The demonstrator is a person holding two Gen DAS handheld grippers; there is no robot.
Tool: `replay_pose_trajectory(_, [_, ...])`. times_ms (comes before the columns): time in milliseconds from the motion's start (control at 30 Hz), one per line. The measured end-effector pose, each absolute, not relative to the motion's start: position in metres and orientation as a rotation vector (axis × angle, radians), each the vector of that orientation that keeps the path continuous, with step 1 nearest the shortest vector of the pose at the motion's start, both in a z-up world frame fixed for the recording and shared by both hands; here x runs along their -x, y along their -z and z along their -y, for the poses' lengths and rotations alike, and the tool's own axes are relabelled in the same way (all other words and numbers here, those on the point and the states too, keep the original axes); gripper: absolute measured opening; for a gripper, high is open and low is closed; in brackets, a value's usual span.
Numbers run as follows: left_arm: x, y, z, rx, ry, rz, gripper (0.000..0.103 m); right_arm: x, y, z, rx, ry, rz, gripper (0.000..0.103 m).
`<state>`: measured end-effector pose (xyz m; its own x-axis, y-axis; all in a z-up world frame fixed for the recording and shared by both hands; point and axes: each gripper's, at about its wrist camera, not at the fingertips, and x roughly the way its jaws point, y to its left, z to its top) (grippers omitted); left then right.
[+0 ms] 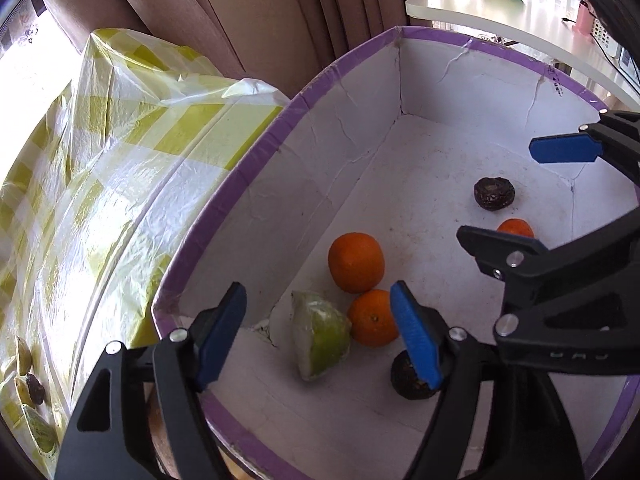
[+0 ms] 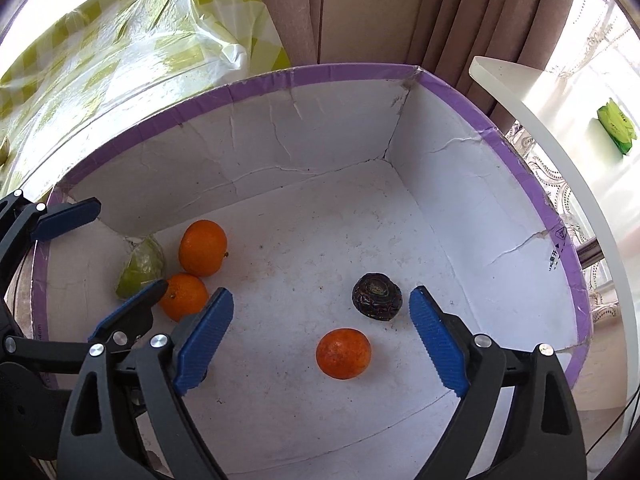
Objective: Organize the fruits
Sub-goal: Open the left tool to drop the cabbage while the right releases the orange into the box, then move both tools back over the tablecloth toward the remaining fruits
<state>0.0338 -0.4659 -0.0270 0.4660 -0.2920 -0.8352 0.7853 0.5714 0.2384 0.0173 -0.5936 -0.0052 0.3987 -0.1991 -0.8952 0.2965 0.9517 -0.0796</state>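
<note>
Inside the white cardboard box (image 2: 304, 148) with its purple-taped rim, five loose fruits lie on the floor. The green pomelo wedge (image 1: 320, 336) sits in the near-left corner, its long axis running from its pointed tip by the wall toward the box middle, cut face turned toward the left wall. Two oranges touch it: one orange (image 1: 356, 262) farther in, a second orange (image 1: 372, 318) pressed against the wedge's rind with its stem dimple facing up.

The left gripper (image 1: 320, 336) stands with jaws apart above that corner, nothing pressed between the blue pads; the wedge lies between and below them, and a dark wrinkled fruit (image 1: 410, 380) sits partly hidden behind its right pad.

The right gripper (image 2: 322, 336) is spread wide and empty. A third orange (image 2: 343, 354) rests on the floor between its fingers, touching neither. Another dark wrinkled fruit (image 2: 377, 297) lies just beyond, close to the right finger, its flat end facing up.
</note>
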Motion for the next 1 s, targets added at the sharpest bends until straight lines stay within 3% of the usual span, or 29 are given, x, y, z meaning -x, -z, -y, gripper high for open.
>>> replay_pose_trajectory(467, [-0.023,-0.052,0.389,-0.331,0.656,-0.587,0.079,-0.003,-0.05,0.584,-0.147,0.278,-0.898,0.087])
replay_pose_trajectory(1000, [-0.074,-0.091,0.179,0.036,0.212,-0.56,0.082,-0.049,-0.087,0.446,-0.072,0.024,-0.786,0.087])
